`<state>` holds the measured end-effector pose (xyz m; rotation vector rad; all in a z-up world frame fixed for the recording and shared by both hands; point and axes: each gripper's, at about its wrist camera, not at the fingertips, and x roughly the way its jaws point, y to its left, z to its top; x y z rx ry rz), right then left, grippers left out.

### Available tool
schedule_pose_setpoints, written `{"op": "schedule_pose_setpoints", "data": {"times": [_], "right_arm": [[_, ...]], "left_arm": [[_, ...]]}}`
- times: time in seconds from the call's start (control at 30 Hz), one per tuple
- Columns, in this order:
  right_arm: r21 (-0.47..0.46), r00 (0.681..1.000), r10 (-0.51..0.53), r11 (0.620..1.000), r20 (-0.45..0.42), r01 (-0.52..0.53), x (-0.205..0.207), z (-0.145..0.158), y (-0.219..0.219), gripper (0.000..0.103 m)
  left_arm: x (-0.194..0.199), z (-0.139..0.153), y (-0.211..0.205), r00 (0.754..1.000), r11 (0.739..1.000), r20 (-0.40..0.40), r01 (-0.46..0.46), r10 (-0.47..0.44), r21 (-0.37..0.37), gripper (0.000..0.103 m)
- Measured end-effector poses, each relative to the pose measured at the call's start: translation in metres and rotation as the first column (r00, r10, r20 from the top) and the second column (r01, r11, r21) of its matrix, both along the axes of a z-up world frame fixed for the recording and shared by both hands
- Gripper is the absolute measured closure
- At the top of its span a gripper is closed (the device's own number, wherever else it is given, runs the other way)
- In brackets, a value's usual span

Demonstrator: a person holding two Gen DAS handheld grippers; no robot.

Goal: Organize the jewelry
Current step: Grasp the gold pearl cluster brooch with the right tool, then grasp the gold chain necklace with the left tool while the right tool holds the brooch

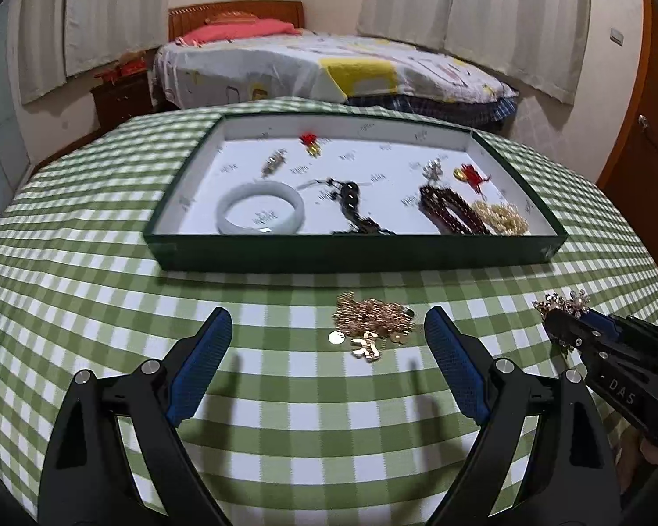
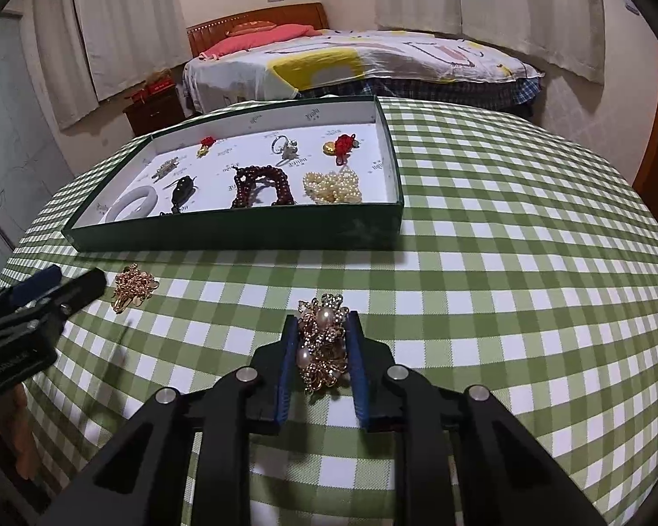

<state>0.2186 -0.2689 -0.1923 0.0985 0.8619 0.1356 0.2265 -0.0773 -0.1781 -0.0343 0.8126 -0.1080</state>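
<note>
The right tool is clamped on one pearl-and-gold brooch, held above the checked surface. The left tool gapes wide and empty, one gold chain pile lying between its fingers. The green tray holds eight pieces: one white bangle, two red charms, five others.

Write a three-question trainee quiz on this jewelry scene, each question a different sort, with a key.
1. True or false: the right gripper is shut on a pearl brooch.
2. The gold chain lies: A) in the tray B) on the tablecloth C) in the left gripper.
3. Fill in: the left gripper is ____.

Key: 1 true; 2 B; 3 open.
</note>
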Motion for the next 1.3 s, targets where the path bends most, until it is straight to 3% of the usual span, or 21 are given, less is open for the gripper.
{"op": "schedule_pose_setpoints", "data": {"times": [0.27, 0.43, 0.53, 0.6, 0.87, 1.3], "right_arm": [[0.016, 1.0, -0.002, 1.0, 0.001, 0.002, 0.0, 0.0, 0.0, 0.08], [0.025, 1.0, -0.002, 1.0, 0.001, 0.002, 0.001, 0.0, -0.001, 0.08], [0.026, 1.0, -0.002, 1.0, 0.001, 0.002, 0.001, 0.0, -0.002, 0.08], [0.025, 1.0, -0.002, 1.0, 0.001, 0.002, 0.001, -0.001, -0.002, 0.08], [0.027, 1.0, -0.004, 1.0, 0.002, 0.004, 0.001, 0.0, -0.002, 0.08], [0.029, 1.0, -0.003, 1.0, 0.002, 0.003, 0.001, 0.0, -0.002, 0.08]], "left_arm": [[0.021, -0.012, -0.013, 0.996, 1.0, -0.081, 0.026, -0.025, 0.003, 0.027], [0.026, -0.015, -0.016, 0.994, 0.999, -0.097, 0.041, -0.042, -0.003, 0.041], [0.026, -0.014, -0.013, 0.995, 0.999, -0.091, 0.049, -0.05, -0.016, 0.058], [0.025, -0.013, -0.011, 0.994, 0.998, -0.089, 0.06, -0.063, -0.03, 0.077], [0.018, -0.009, -0.007, 0.994, 0.994, -0.061, 0.086, -0.09, -0.06, 0.09], [0.01, 0.002, -0.001, 0.995, 0.993, -0.031, 0.094, -0.096, -0.076, 0.095]]}}
